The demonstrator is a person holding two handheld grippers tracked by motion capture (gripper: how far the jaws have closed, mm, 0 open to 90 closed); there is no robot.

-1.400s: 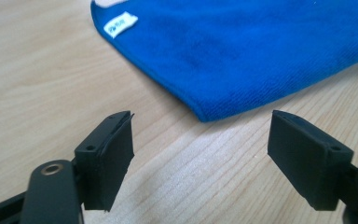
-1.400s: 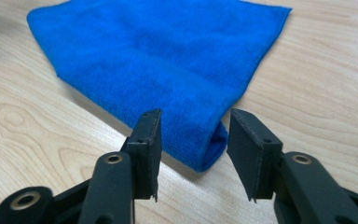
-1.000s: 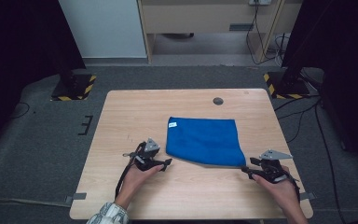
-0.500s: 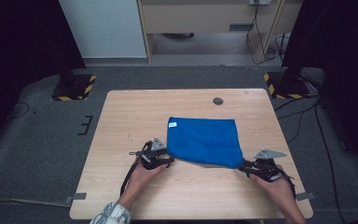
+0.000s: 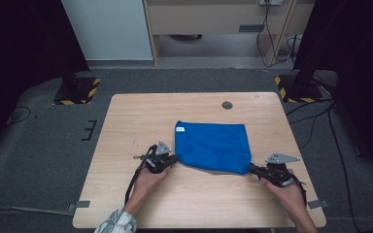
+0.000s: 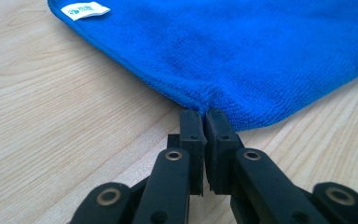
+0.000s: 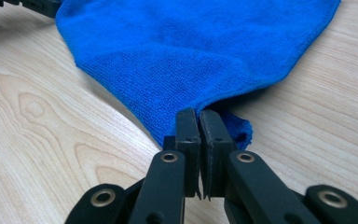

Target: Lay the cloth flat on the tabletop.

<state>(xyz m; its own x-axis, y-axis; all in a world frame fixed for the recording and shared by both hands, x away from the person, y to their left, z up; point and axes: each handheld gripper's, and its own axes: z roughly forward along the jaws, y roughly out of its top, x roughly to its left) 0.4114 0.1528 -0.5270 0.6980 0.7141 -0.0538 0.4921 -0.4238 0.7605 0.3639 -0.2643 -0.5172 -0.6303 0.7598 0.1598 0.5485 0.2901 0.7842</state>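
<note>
Gripping one blue cloth (image 5: pixel 213 145), two grippers, left gripper (image 5: pixel 173 159) and right gripper (image 5: pixel 250 168) jaws just clenched on near corners

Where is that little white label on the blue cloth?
In the high view the white label sits at the far left corner of the blue cloth, on the wooden table, beyond the left gripper.

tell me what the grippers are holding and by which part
Both hold the blue cloth: the left gripper has just closed on its near left corner, the right gripper on its near right corner.
</note>
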